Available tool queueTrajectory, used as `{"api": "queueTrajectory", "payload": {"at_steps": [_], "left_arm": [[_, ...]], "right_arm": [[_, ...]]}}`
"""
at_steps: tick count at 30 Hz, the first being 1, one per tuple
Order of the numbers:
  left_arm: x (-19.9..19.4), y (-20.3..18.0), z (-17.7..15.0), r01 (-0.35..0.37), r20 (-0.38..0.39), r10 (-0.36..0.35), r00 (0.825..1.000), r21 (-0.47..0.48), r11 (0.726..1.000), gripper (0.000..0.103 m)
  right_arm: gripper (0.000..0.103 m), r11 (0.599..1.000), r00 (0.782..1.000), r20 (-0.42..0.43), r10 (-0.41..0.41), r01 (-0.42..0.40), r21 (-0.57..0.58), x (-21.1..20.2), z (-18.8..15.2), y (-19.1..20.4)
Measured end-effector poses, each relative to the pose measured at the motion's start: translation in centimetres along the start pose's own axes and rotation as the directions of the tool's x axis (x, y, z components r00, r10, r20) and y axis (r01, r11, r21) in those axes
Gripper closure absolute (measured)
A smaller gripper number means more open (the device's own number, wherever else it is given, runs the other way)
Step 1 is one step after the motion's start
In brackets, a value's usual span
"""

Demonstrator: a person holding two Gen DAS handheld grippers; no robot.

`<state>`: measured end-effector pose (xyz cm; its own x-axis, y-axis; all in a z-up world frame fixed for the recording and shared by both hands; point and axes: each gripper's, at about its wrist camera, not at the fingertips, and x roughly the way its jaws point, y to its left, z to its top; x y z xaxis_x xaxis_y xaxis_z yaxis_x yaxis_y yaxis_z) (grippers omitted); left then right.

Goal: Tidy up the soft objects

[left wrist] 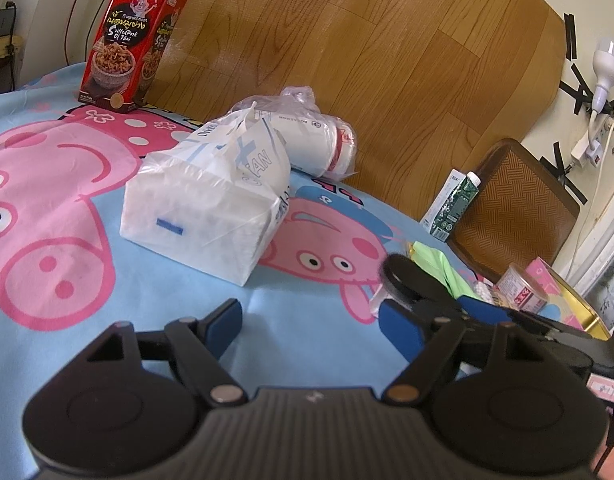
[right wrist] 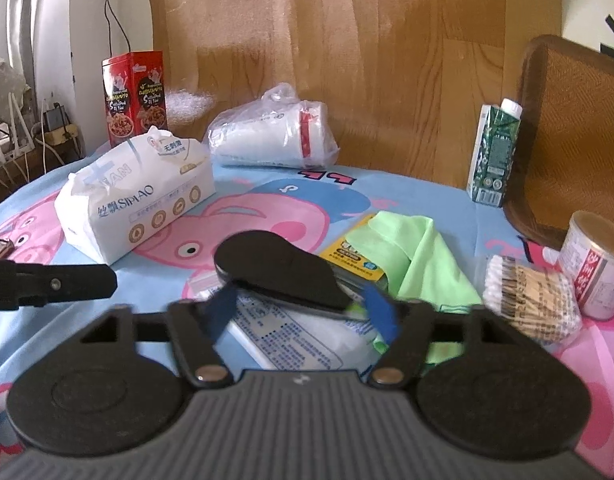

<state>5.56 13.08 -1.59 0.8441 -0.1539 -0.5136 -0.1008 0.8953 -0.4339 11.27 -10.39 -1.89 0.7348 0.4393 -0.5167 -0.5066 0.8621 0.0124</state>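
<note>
Lying on the blue cartoon-pig cloth (left wrist: 179,292) that covers the surface, the white tissue pack (left wrist: 205,204) sits ahead of the left tongs (left wrist: 311,326), well apart from their blue pads (left wrist: 227,322), which stand spread with nothing between them. Behind the pack rests a bagged stack of white cups (left wrist: 319,142), and a red snack tin (left wrist: 127,40) stands upright at the far edge against the wooden board (left wrist: 367,40).

In the right wrist view, the right tongs (right wrist: 303,312) are spread around a flat white plastic packet (right wrist: 303,340) printed in blue; a black oval piece (right wrist: 279,268) lies across it. Contact is blurred, so I cannot tell whether they grip. Just beyond lie a green cloth (right wrist: 419,248), a bag of cotton swabs (right wrist: 531,296), a can (right wrist: 599,264) and a green carton (right wrist: 493,152).
</note>
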Motion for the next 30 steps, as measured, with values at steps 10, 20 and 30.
{"api": "queueTrajectory", "payload": {"at_steps": [10, 20, 30], "left_arm": [[0.0, 0.0, 0.0, -0.001, 0.000, 0.001, 1.000, 0.000, 1.000, 0.025], [-0.1, 0.1, 0.0, -0.010, 0.009, 0.010, 1.000, -0.012, 1.000, 0.025], [-0.1, 0.2, 0.0, -0.024, 0.012, 0.024, 1.000, -0.014, 1.000, 0.025]], "right_arm": [[0.075, 0.999, 1.000, 0.008, 0.014, -0.013, -0.030, -0.2, -0.1, 0.5], [0.044, 0.997, 1.000, 0.017, 0.025, -0.023, -0.080, 0.2, 0.4, 0.9], [0.058, 0.985, 0.998, -0.010, 0.056, -0.057, -0.163, 2.4, 1.4, 2.2]]}}
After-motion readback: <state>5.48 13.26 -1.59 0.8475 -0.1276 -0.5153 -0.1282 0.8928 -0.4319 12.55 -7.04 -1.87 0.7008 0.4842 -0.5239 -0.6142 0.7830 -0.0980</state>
